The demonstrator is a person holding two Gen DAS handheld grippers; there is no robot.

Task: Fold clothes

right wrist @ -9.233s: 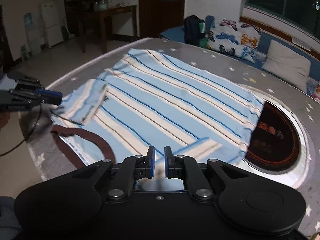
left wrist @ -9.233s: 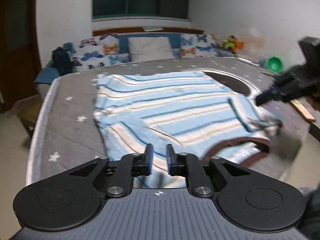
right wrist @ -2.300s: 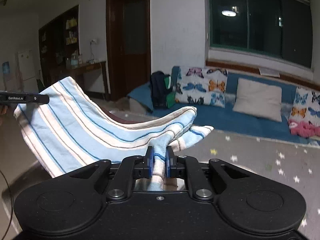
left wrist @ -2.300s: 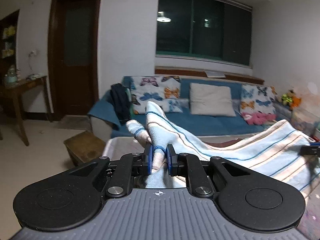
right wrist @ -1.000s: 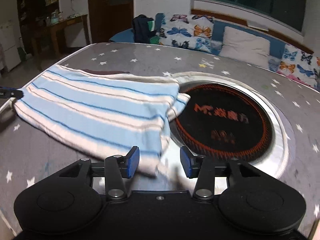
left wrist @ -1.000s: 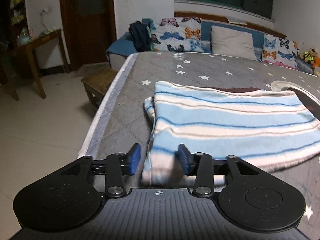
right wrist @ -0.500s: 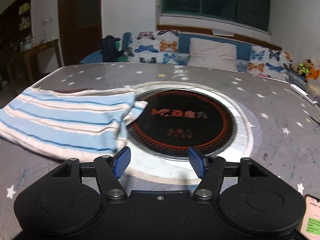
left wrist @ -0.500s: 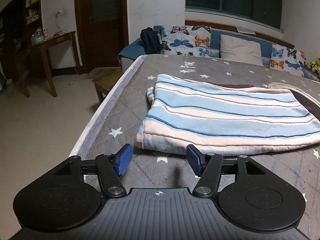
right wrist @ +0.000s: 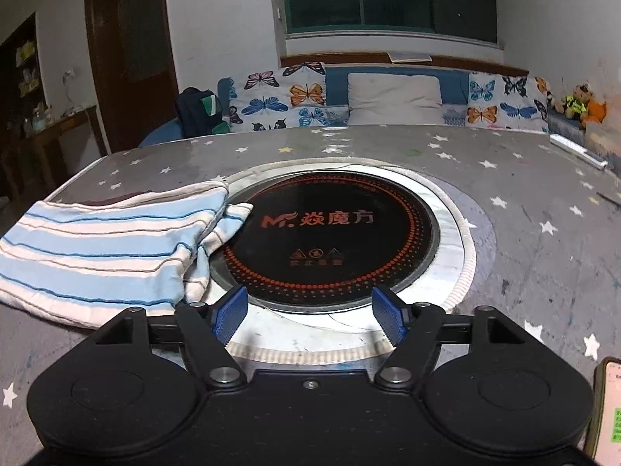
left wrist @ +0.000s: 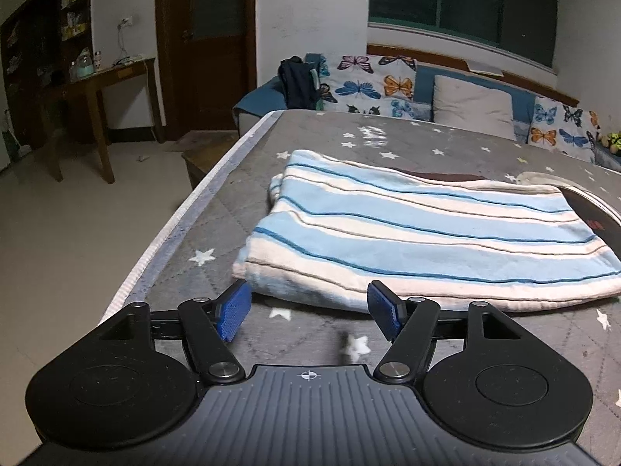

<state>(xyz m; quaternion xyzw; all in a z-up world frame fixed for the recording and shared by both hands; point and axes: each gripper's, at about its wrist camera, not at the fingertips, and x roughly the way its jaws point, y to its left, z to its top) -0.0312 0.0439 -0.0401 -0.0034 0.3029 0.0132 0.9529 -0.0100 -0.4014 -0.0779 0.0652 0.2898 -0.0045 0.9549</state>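
Note:
A blue-and-white striped garment lies folded into a long band on the grey star-patterned table. My left gripper is open just short of the band's near left edge, nothing between its blue pads. In the right wrist view the garment lies at the left, its end overlapping the rim of the black round cooktop. My right gripper is open over the cooktop's near rim, to the right of the cloth and holding nothing.
The table's left edge drops to bare floor. A wooden stool and a wooden desk stand on the left. A sofa with butterfly cushions runs behind the table. A phone lies at the near right corner.
Both grippers let go of the folded garment, opened wide and drew back from it. The right gripper swung to the right, over the cooktop.

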